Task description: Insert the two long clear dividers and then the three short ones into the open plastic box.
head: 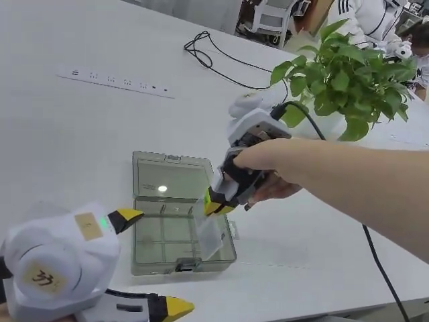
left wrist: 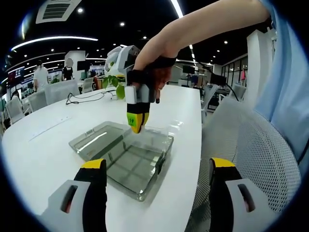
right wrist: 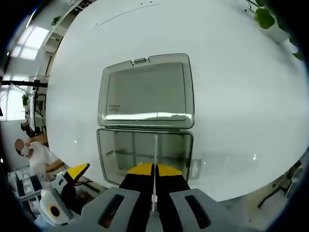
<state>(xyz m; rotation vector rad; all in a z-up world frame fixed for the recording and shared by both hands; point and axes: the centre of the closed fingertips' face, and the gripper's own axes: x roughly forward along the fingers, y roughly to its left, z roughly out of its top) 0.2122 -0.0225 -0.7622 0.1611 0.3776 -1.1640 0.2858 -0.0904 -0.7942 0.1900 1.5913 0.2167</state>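
Near the front edge of the white table (head: 80,134), the open plastic box (head: 144,267) lies with its lid (head: 167,176) folded flat on the far side. The right gripper (head: 216,208) hangs over the base's right end, jaws pinched on a clear divider (head: 213,236). The divider's lower edge dips just inside the right wall; whether it touches the floor cannot be told. Clear partitions already mark cells in the base's left part. The left gripper (left wrist: 158,164) hovers off the box's near-left corner, jaws spread wide around nothing. Bare table lies to the right of the box. A power strip (head: 114,82), a black cable (head: 221,64) and a potted plant (head: 348,80) sit well apart on the far side.
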